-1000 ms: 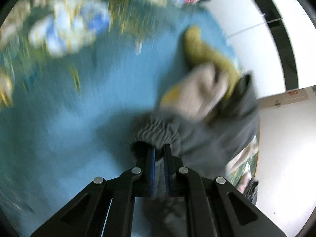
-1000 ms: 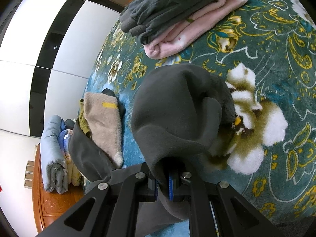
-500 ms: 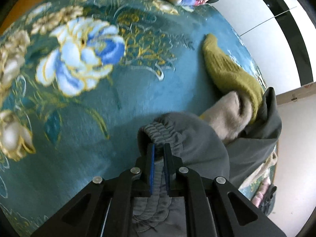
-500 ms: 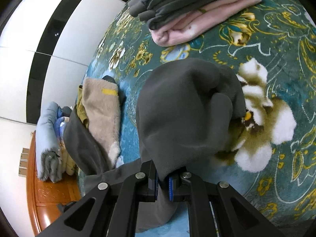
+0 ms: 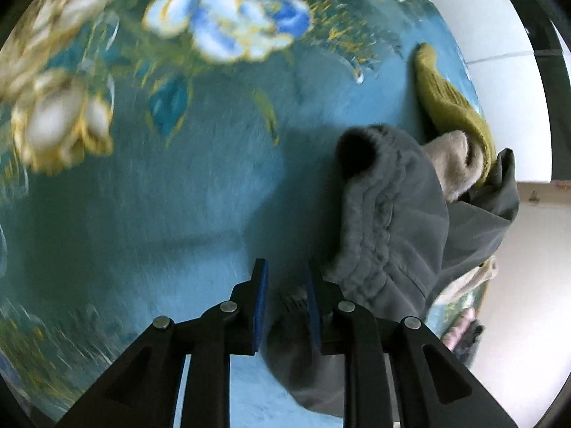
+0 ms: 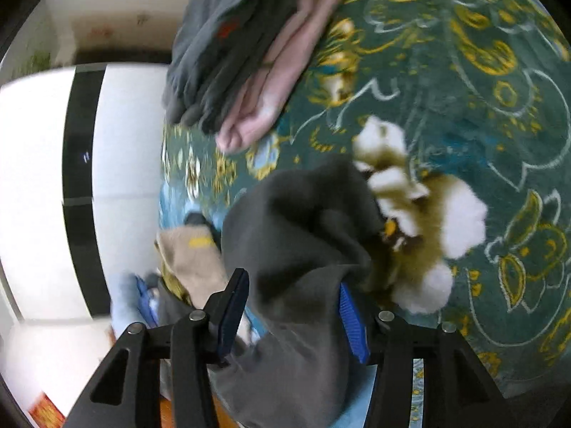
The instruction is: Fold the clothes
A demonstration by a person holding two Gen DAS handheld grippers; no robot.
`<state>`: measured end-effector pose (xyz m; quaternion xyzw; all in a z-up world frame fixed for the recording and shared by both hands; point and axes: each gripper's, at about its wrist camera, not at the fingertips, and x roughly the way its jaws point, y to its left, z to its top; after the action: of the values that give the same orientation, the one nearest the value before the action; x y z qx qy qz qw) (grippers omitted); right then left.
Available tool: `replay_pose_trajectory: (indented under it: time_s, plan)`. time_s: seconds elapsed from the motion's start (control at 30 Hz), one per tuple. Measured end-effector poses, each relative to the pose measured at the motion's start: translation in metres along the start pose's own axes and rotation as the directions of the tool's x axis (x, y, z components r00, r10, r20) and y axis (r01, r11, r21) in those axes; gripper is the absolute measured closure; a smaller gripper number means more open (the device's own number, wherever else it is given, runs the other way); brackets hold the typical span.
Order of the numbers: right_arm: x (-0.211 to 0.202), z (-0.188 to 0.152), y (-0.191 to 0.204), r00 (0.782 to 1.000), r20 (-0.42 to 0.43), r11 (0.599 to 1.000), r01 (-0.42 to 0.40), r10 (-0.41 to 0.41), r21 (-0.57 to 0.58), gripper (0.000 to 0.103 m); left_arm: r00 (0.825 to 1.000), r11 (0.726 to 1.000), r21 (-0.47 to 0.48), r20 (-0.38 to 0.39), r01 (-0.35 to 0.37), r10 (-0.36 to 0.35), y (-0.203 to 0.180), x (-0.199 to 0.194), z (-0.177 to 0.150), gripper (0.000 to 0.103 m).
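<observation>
Dark grey trousers (image 5: 389, 228) with a gathered elastic waistband lie on a teal floral blanket (image 5: 160, 214). My left gripper (image 5: 283, 278) is open just left of the waistband, nothing between its blue pads. In the right wrist view the same grey garment (image 6: 303, 235) lies bunched on the blanket (image 6: 481, 107). My right gripper (image 6: 292, 285) is open wide, its jaws astride the cloth without pinching it.
A beige fleece piece (image 5: 449, 160) and an olive knit piece (image 5: 446, 103) lie beside the trousers. A folded stack of grey (image 6: 228, 42) and pink (image 6: 285, 71) clothes lies farther off. White and black wardrobe doors (image 6: 71, 178) stand past the bed edge.
Both grippers were shut on the grey trousers and have opened and let go. The left gripper has shifted left of the waistband. The right view has swung, with motion blur.
</observation>
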<state>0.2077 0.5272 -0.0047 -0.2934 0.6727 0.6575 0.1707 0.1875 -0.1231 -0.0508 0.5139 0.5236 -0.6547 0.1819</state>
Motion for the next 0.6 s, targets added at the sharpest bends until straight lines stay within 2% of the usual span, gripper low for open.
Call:
replay_pose_trajectory:
  time_s: [0.07,0.13,0.17,0.2,0.23,0.27,0.4,0.43,0.47,0.53,0.6]
  plan:
    - [-0.001,0.004,0.004,1.000,-0.009,1.000,0.007,-0.007,-0.017,0.049,0.999,0.999,0.025,-0.033,0.026,-0.025,-0.005,0.004,-0.010,0.082]
    - [0.005,0.003,0.021,0.998,-0.039,0.991,0.053,-0.058,-0.121,0.049,0.997,0.997,0.049,-0.067,0.052,-0.049,-0.010,0.008,-0.020,0.081]
    - [0.009,-0.001,0.032,0.997,-0.054,0.984,0.051,-0.061,-0.173,0.048,0.995,0.995,0.073,-0.083,0.064,-0.058,-0.015,0.009,-0.025,0.080]
    - [0.013,-0.004,0.043,0.996,-0.069,0.973,0.045,-0.062,-0.225,0.048,0.994,0.991,0.117,-0.095,0.062,-0.051,-0.022,0.010,-0.032,0.074]
    - [0.018,-0.008,0.054,0.995,-0.084,0.960,0.037,-0.063,-0.276,0.048,0.994,0.986,0.164,-0.102,0.045,-0.028,-0.029,0.010,-0.038,0.070]
    - [0.023,-0.011,0.061,0.994,-0.082,0.954,0.045,-0.073,-0.296,0.048,0.994,0.977,0.212,-0.105,0.026,-0.004,-0.037,0.011,-0.043,0.070]
    - [0.048,-0.026,0.087,0.993,-0.064,0.933,0.071,-0.100,-0.352,0.051,0.995,0.918,0.394,-0.061,-0.050,0.080,-0.072,0.009,-0.064,0.070]
    - [0.054,-0.030,0.093,0.993,-0.059,0.928,0.074,-0.102,-0.364,0.057,0.995,0.904,0.423,-0.050,-0.058,0.088,-0.079,0.008,-0.067,0.070]
    - [0.061,-0.036,0.100,0.991,-0.051,0.919,0.094,-0.122,-0.382,0.071,0.995,0.897,0.439,-0.047,-0.057,0.086,-0.084,0.007,-0.070,0.070]
    - [0.073,-0.047,0.112,0.986,-0.034,0.896,0.133,-0.162,-0.423,0.092,0.996,0.881,0.471,-0.040,-0.052,0.079,-0.096,0.005,-0.074,0.070]
    - [0.086,-0.063,0.118,0.979,-0.048,0.864,0.152,-0.199,-0.481,0.095,0.997,0.859,0.509,-0.027,-0.045,0.068,-0.108,0.004,-0.079,0.070]
